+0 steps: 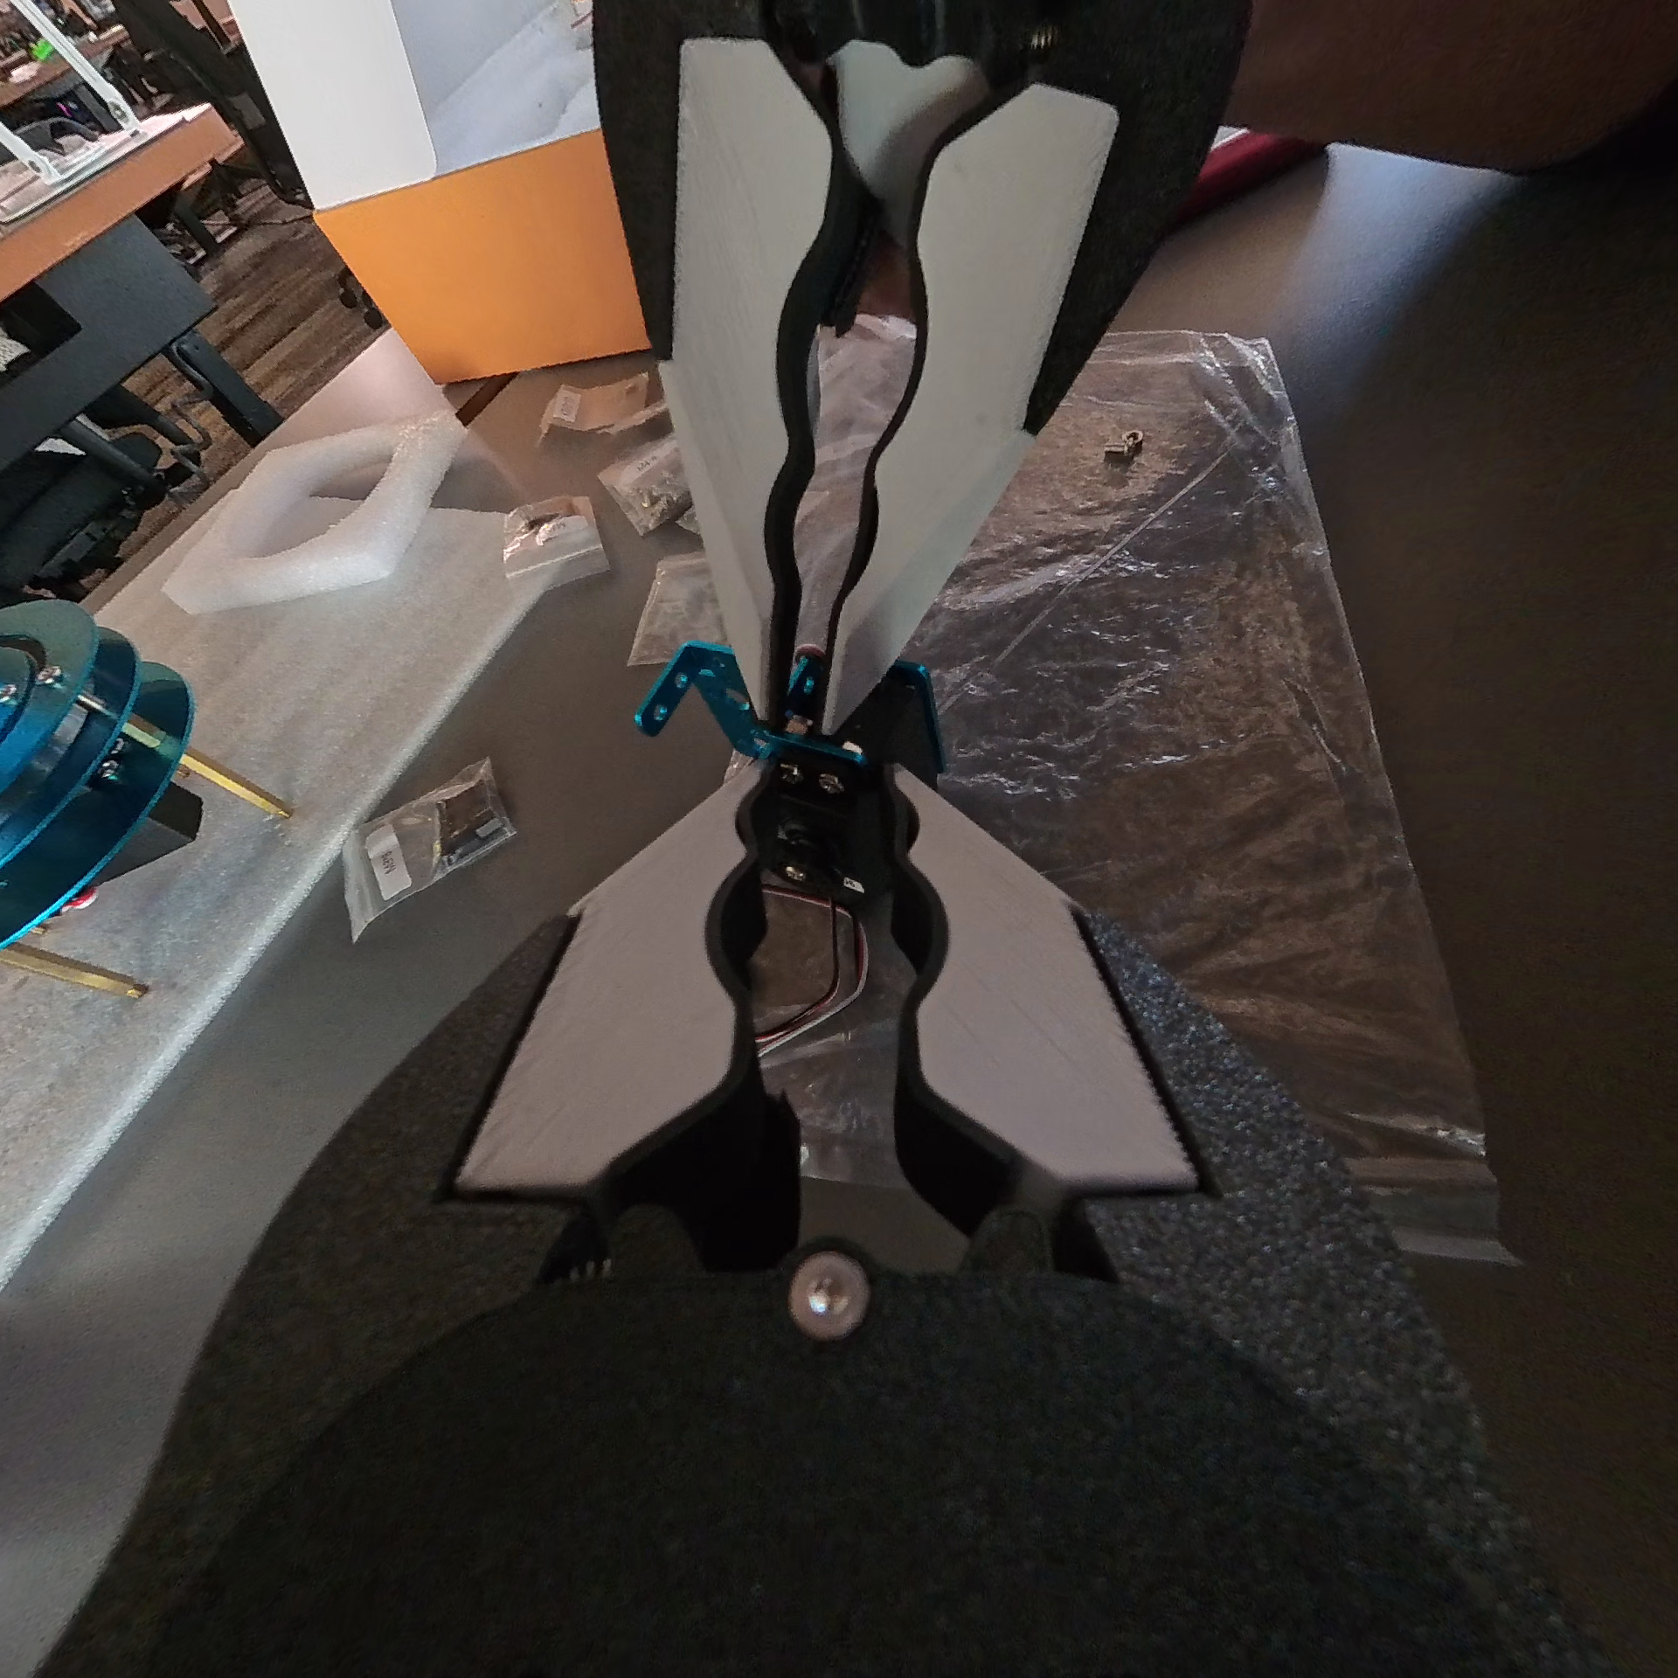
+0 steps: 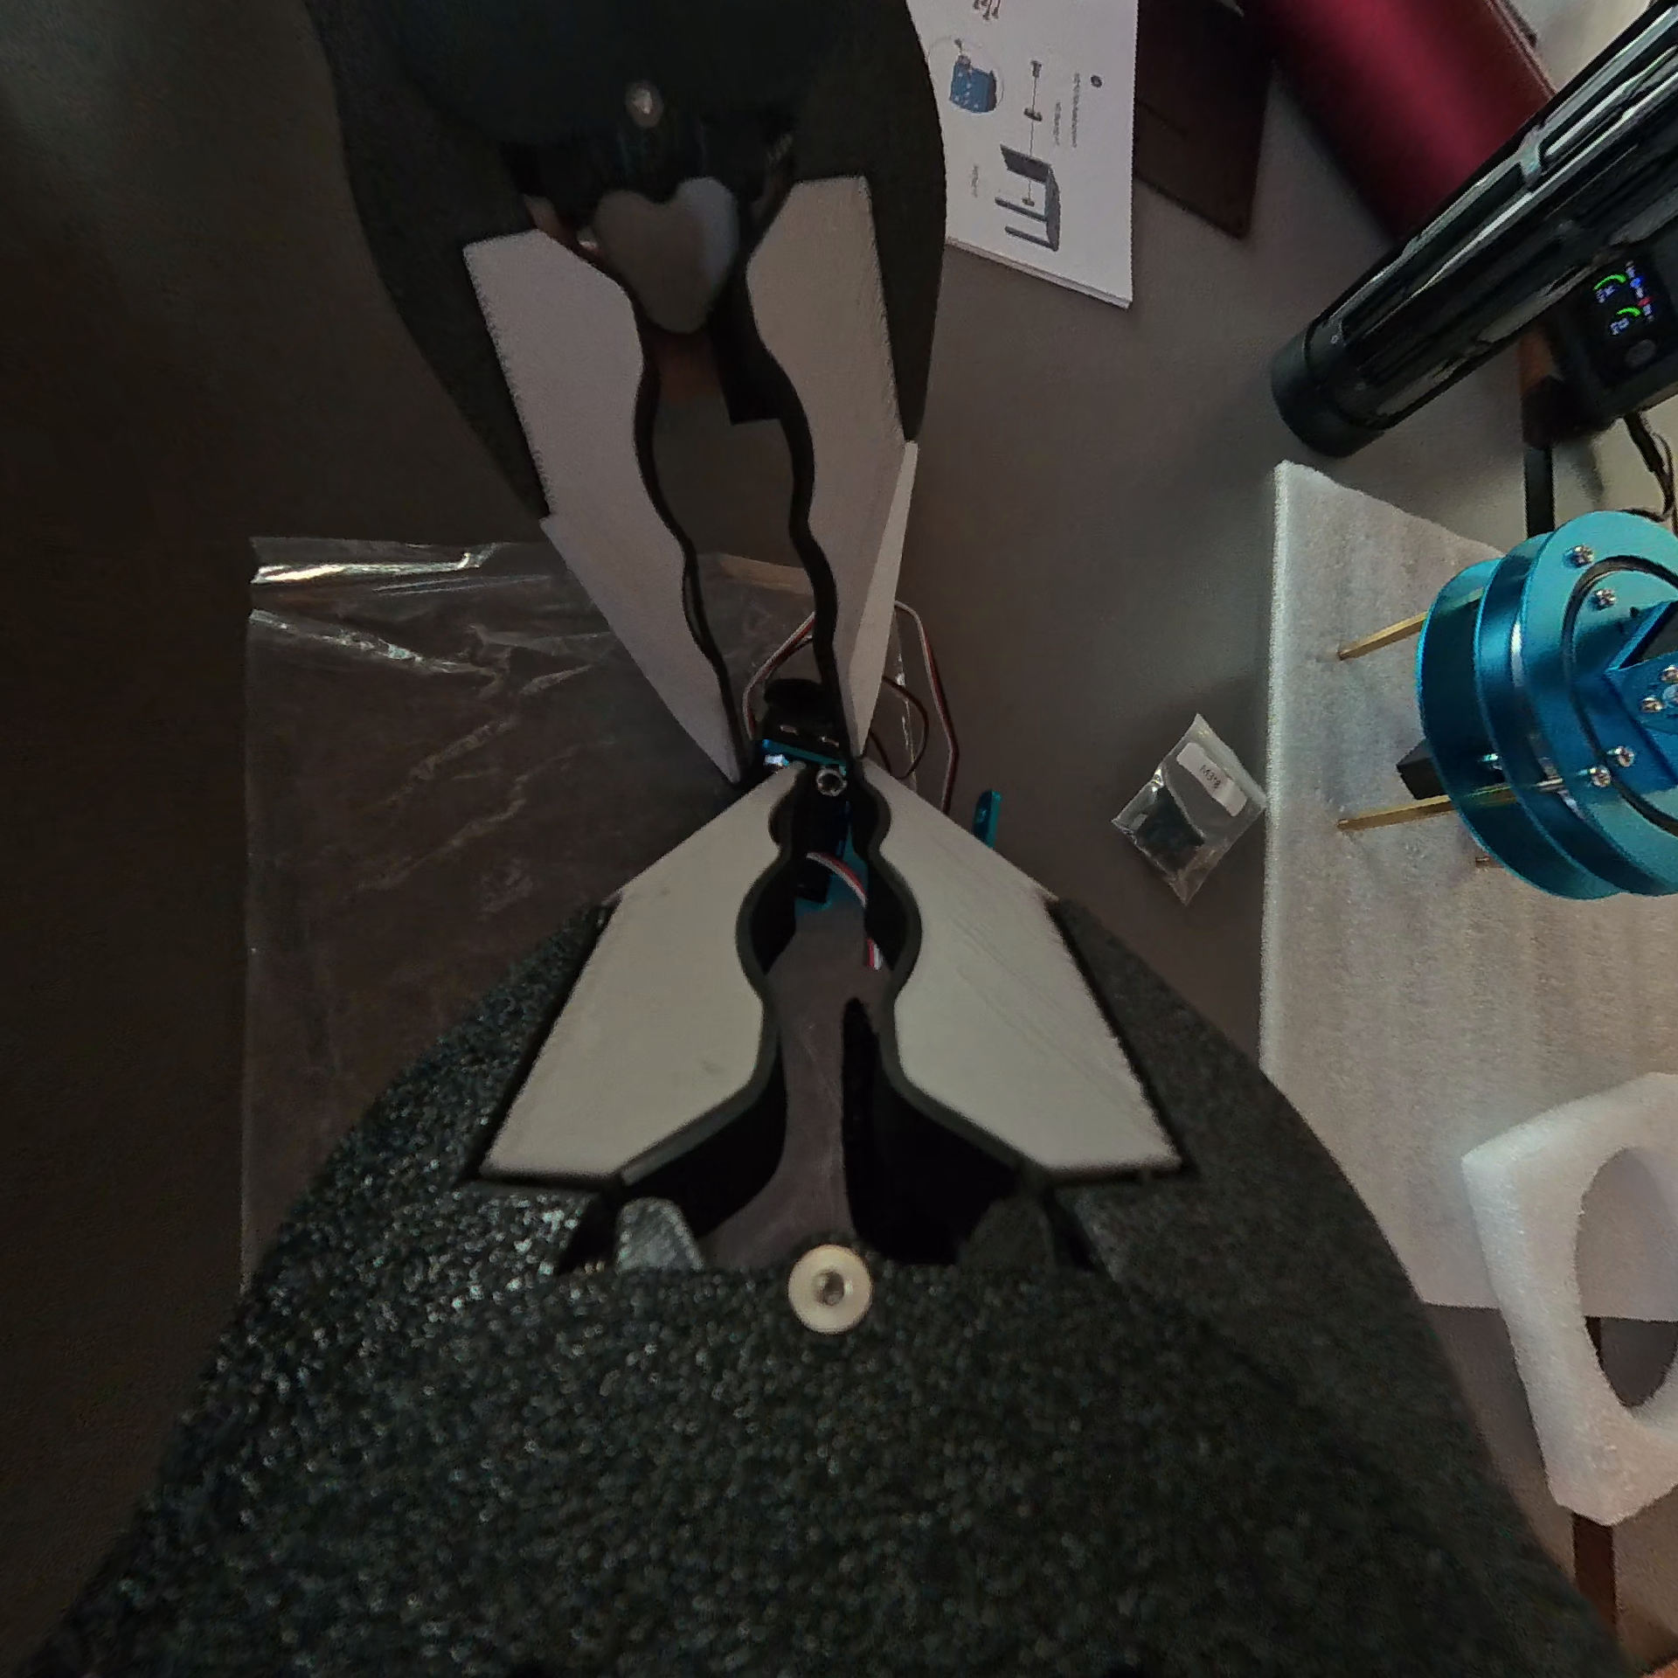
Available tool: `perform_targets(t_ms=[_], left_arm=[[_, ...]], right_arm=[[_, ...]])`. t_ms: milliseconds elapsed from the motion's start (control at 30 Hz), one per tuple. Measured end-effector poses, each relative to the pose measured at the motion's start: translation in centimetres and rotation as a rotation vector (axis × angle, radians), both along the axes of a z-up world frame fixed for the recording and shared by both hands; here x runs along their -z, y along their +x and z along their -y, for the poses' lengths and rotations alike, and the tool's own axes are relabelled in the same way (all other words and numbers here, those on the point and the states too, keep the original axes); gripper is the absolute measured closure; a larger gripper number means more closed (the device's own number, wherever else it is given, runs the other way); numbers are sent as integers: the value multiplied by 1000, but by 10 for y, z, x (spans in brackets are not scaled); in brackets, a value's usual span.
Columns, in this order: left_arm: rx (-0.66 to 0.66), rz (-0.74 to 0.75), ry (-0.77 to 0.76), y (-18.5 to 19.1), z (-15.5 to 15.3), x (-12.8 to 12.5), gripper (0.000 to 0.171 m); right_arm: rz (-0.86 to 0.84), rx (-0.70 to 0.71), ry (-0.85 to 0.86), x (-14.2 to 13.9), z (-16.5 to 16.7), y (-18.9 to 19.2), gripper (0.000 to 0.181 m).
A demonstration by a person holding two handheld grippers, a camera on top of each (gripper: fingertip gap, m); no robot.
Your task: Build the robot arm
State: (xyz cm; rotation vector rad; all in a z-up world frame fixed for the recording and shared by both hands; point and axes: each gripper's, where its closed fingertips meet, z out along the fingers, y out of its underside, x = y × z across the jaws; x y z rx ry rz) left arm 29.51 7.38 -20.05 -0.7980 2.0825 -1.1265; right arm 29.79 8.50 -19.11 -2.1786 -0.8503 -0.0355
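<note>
Black plastic servo motor (image 1: 817,822), pinched between the left tongs (image 1: 811,772), whose tips are nearly closed on its body. The right tongs (image 2: 822,772) meet it head-on from twelve o'clock, closed on the attached blue anodised bracket (image 1: 699,695). The assembly hangs over a clear plastic bag (image 1: 1180,726) on the grey tabletop (image 1: 1498,454). Judged light, rigid and smooth-sided; the flat casing flanks offer the firmest hold, the thin wires (image 2: 917,699) none. At nine o'clock: small parts bags (image 1: 427,840), white foam ring (image 1: 309,518), blue disc stack (image 1: 82,754).
</note>
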Motion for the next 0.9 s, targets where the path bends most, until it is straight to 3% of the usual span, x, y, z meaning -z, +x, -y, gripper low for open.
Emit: perform_targets(t_ms=[200, 400, 633, 733, 900], left_arm=[[-1, 2, 2, 0, 0, 0, 150], [-2, 5, 5, 0, 0, 0, 150], [-3, 1, -1, 0, 0, 0, 150], [0, -2, -5, 0, 0, 0, 150], [-4, 4, 3, 0, 0, 0, 150]], right_arm=[[-16, -32, 46, 0, 0, 0, 175], [-186, -33, -23, -1, 1, -2, 173], [-69, -30, 53, -1, -3, 2, 181], [-102, -24, 2, -1, 3, 3, 163], [-25, -39, -48, -8, 16, 1, 170]])
